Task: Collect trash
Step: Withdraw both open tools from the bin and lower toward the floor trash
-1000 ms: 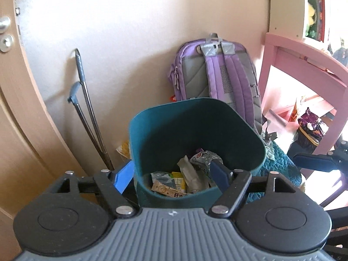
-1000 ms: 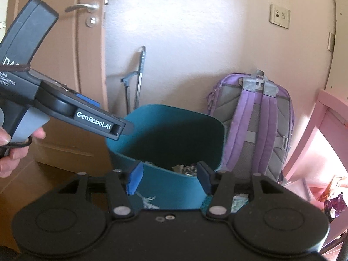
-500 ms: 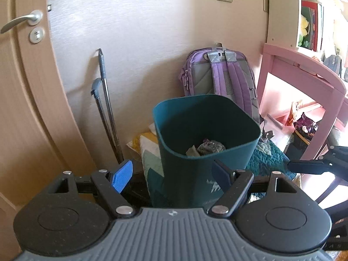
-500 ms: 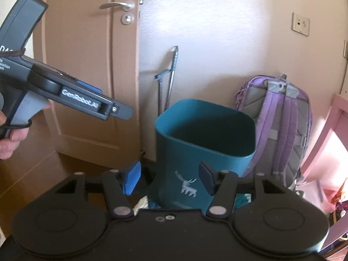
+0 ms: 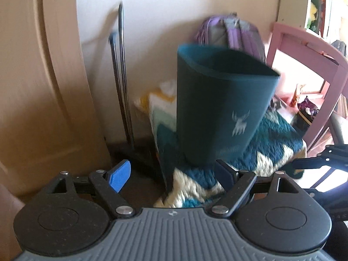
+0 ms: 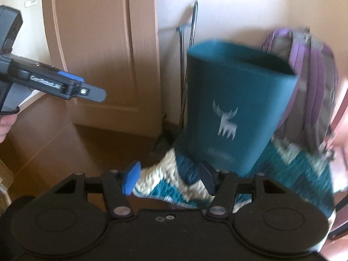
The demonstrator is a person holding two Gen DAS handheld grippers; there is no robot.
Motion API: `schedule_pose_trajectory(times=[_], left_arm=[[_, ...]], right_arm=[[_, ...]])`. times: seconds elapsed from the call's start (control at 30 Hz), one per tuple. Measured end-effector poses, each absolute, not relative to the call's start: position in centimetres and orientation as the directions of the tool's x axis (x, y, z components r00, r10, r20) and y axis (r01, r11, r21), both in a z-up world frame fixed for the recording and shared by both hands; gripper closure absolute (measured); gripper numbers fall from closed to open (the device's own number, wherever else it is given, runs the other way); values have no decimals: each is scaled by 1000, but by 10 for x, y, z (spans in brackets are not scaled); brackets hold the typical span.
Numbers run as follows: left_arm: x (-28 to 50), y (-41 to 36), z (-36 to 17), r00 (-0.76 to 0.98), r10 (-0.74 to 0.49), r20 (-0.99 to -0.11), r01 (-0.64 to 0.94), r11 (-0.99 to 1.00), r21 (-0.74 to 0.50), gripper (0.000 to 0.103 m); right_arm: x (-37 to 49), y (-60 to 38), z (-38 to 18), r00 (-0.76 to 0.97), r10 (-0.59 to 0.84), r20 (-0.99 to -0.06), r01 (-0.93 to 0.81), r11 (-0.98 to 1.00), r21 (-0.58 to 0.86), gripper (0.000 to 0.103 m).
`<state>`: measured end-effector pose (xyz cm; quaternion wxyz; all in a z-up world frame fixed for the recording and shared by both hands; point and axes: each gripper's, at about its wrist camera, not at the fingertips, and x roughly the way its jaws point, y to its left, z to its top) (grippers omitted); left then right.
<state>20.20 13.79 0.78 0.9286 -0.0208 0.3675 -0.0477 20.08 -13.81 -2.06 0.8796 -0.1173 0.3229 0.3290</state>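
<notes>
Upright teal bin (image 5: 219, 108) on zigzag rug (image 5: 276, 152), backpack (image 6: 308, 82) behind

1. bin (image 6: 235, 100) is showing dark teal, with a pale moose figure (image 6: 226, 121) printed on its side.
2. rug (image 5: 271, 152) under it is showing a zigzag of teal and cream, going yellow at the far end.
3. backpack (image 6: 313, 71) is showing lilac with grey panels.
4. door (image 6: 97, 43) is showing light wood grain.
5. desk frame (image 5: 304, 50) is showing pink.
6. gripper pads (image 6: 130, 178) are showing blue on black arms.
</notes>
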Motion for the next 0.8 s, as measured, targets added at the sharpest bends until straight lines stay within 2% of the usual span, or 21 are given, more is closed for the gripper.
schedule_pose_trajectory(times=[0.17, 0.37, 0.57, 0.8], left_arm=[[204, 159, -48, 678, -133, -723, 62, 990, -124, 19], [212, 169, -117, 670, -95, -736, 78, 995, -57, 18], [227, 173, -208, 600, -93, -794, 112, 993, -31, 18], [247, 165, -301, 469, -178, -865, 195, 976, -95, 18]], right_arm=[[206, -130, -72, 519, 486, -703, -653, 756, 41, 44], [215, -116, -142, 452, 439, -776, -647, 761, 53, 44], [216, -100, -228, 322, 418, -849, -692, 717, 91, 44], [207, -81, -318, 145, 374, -916, -751, 644, 144, 44]])
